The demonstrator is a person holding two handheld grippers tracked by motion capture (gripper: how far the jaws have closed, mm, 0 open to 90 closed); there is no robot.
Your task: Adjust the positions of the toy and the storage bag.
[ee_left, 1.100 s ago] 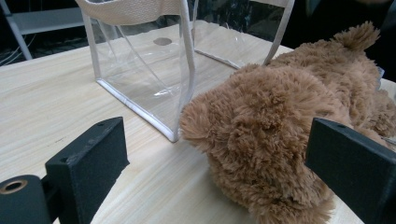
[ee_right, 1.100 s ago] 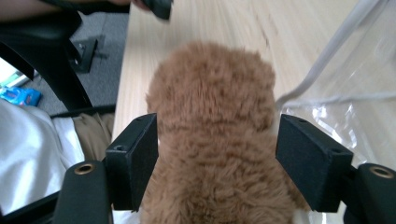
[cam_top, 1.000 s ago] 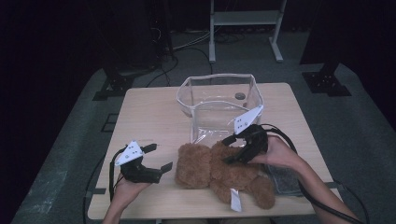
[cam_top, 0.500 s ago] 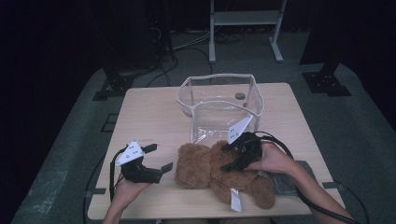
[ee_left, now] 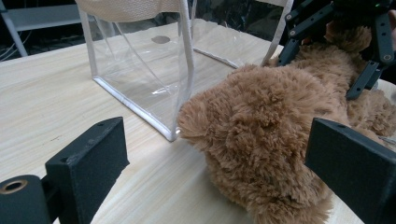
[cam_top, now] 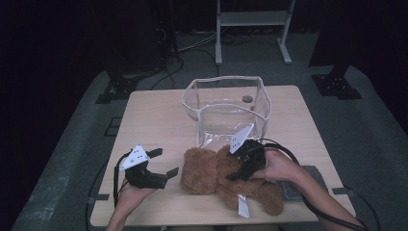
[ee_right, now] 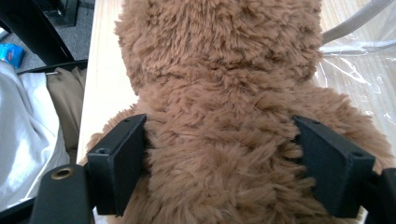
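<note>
Lowering onto the fluffy brown teddy bear (cam_top: pixel 226 178) lying beside the clear plastic bag (cam_top: pixel 223 108), the right gripper (ee_right: pixel 219 163) has been opening its jaws, now straddling the torso unclenched; it should be seating deeper before squeezing. The left gripper (cam_top: pixel 161 166) is waiting, spread wide.

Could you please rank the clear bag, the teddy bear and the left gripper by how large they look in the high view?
1. teddy bear and clear bag: too alike to rank.
2. left gripper: smallest.
</note>
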